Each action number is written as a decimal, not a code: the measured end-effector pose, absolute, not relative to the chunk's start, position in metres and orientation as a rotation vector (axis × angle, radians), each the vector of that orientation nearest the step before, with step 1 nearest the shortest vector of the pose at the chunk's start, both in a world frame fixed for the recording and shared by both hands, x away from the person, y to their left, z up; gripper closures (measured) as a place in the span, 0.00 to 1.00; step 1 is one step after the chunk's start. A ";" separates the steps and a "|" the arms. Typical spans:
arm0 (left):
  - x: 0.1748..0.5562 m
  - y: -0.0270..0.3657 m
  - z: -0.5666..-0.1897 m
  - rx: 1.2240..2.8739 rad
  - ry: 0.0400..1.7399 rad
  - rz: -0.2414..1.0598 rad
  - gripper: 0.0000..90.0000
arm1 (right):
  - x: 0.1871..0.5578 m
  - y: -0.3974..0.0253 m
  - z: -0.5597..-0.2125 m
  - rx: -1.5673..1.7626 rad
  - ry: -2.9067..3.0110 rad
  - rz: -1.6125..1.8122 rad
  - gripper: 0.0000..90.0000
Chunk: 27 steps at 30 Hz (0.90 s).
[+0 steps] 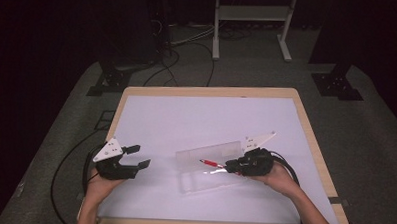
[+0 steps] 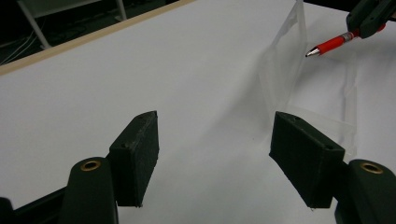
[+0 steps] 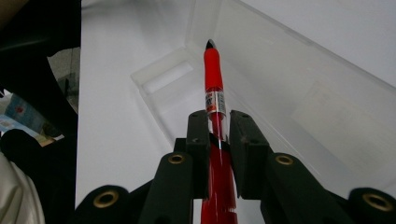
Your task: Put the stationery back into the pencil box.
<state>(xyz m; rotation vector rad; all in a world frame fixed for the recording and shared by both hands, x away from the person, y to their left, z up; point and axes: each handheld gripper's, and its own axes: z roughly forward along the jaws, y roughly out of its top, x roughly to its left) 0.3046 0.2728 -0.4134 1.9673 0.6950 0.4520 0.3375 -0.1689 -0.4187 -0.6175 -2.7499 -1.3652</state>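
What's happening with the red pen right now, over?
Right tool shut on red pen, tip over the open clear case. Left tool open, empty, above the table. Nothing in the way.

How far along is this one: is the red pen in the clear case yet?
Done: clear case lies open. In hand: right hand-held gripper grips the red pen over the tray, not yet released. Left hand-held gripper waits open. Left: release the pen, probably close the lid.
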 end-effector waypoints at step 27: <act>0.305 0.273 -0.414 1.971 0.696 0.449 0.36 | 0.354 -0.154 -0.446 -0.456 -2.789 -1.171 0.86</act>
